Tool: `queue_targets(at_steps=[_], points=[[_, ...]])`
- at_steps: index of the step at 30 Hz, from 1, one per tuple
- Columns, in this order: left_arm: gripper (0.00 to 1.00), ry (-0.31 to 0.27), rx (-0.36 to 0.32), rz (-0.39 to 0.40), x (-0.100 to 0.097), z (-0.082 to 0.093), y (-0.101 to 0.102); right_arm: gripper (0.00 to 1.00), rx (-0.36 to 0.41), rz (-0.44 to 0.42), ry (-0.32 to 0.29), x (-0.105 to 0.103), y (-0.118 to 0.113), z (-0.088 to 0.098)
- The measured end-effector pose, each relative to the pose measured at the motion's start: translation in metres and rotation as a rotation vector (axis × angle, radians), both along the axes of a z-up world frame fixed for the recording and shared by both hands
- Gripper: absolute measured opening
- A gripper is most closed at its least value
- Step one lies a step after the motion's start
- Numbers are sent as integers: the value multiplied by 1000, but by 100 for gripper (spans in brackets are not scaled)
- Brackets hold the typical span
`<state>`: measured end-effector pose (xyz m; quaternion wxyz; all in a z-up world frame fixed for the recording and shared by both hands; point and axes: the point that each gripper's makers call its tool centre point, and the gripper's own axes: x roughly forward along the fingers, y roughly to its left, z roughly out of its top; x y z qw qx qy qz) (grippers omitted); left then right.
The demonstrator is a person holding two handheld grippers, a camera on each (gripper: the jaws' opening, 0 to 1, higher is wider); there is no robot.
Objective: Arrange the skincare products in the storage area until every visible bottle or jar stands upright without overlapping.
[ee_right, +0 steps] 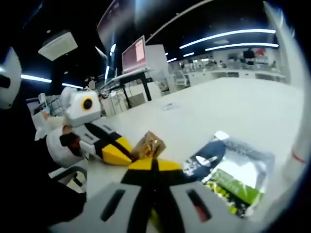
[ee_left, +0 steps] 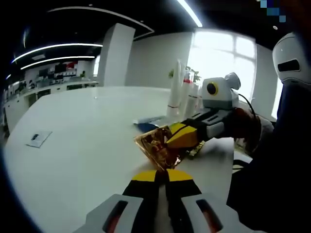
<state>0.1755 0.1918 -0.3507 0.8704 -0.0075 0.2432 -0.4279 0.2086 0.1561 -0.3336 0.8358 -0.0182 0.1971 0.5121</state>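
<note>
Gripping one gold packet (ee_left: 156, 144) between them, both hand-held grippers meet mid-table (ee_left: 82, 141).

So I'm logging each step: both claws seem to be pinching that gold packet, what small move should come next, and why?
Probably one claw should let go: the left claw and right claw both grip the gold packet above the white table, so neither can set it down freely.

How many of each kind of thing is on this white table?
Gold foil packet: 1
Flat sachets: 2, blue and dark-and-green
White tubes standing upright: about 3
Small card: 1
Total: about 7
</note>
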Motion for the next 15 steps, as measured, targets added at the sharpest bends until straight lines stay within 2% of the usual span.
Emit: queue_targets(at_steps=[4, 6, 10, 15], points=[[5, -10, 8, -4, -1, 1, 1, 0, -54, 7, -33, 0, 0, -5], [7, -25, 16, -19, -1, 1, 0, 0, -114, 20, -72, 1, -1, -10], [10, -42, 35, -32, -2, 1, -1, 1, -185, 28, -143, 0, 0, -13], [13, -46, 21, -41, -4, 2, 1, 1, -222, 32, -187, 0, 1, -13]])
